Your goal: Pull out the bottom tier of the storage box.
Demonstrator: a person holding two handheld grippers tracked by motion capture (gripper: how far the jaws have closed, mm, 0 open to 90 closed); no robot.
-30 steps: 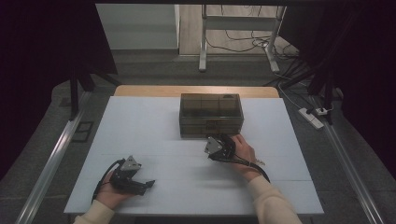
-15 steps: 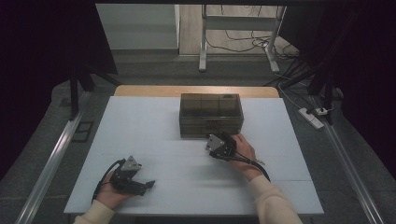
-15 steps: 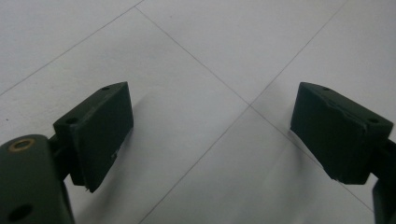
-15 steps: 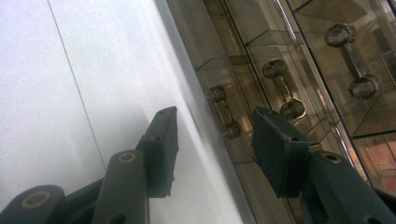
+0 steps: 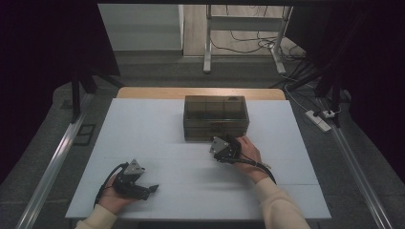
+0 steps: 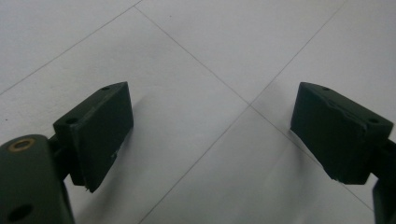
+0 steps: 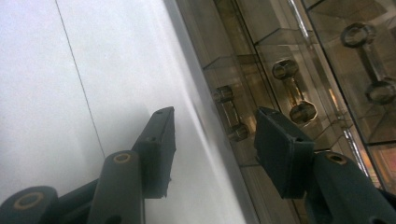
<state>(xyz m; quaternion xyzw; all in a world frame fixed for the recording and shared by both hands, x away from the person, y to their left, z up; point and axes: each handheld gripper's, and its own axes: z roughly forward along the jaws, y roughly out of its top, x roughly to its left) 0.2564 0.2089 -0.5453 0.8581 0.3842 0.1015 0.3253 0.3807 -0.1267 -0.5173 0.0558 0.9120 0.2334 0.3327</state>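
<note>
In the lower left of the high view my left gripper (image 5: 152, 189) lies low over the white table (image 5: 143, 129), my hand under its dark body, so from there I can hardly make out its tips. In the left gripper view its two black pads (image 6: 100, 126) stand wide apart with bare white surface and thin seam lines between them, holding nothing; the right pad is cut off by the frame edge. Just right of centre in the high view, the smoky see-through drawer box (image 5: 216, 117) sits on the table, its contents too dim to tell. My right gripper (image 5: 228, 141) is right at its near face, my hand covering much of it. In the right gripper view its jaws have just been opening and stand partly apart, gripping nothing; small metal handles (image 7: 292, 88) show through the tinted front, and the right jaw overlaps that front, so I cannot tell whether it touches.
</note>
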